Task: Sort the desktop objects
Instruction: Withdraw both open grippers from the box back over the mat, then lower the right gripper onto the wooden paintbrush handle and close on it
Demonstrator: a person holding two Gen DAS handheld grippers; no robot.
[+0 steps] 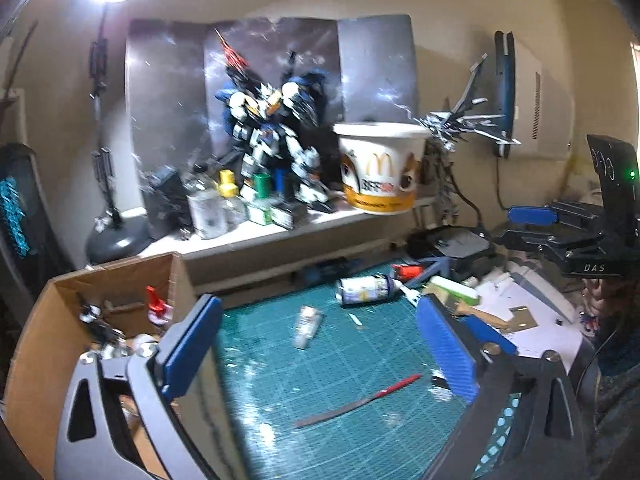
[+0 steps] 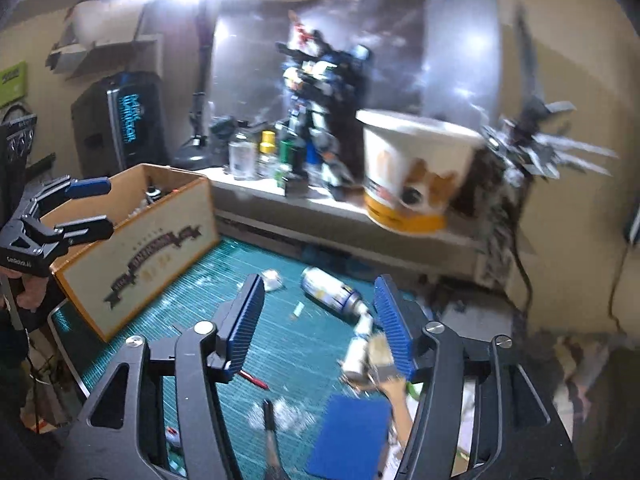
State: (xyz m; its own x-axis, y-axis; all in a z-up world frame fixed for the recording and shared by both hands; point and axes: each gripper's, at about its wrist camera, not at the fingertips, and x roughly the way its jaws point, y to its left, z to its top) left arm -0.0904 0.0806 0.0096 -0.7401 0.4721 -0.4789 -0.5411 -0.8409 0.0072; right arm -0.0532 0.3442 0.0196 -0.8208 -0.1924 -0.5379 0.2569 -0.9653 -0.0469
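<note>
A green cutting mat (image 1: 360, 360) covers the desk. On it lie a white spray can (image 1: 366, 288) (image 2: 332, 292), a small pale bottle (image 1: 308, 326) and a red-handled file (image 1: 360, 402). An open cardboard box (image 1: 52, 320) (image 2: 132, 256) with small parts inside stands at the mat's left edge. My left gripper (image 1: 318, 320) (image 2: 110, 207) hovers open by the box, over the small bottle, with nothing between its blue pads. My right gripper (image 2: 320, 284) (image 1: 506, 227) is open too, above the mat near the spray can and a white tube (image 2: 356, 352).
A raised shelf behind the mat carries a blue-white robot model (image 1: 272, 132), paint jars (image 1: 228, 196) and a paper bucket (image 1: 380, 168) (image 2: 416, 176). A lamp base (image 1: 116, 236) stands at far left. A blue pad (image 2: 352, 436), a brush and papers (image 1: 520, 320) crowd the mat's right side.
</note>
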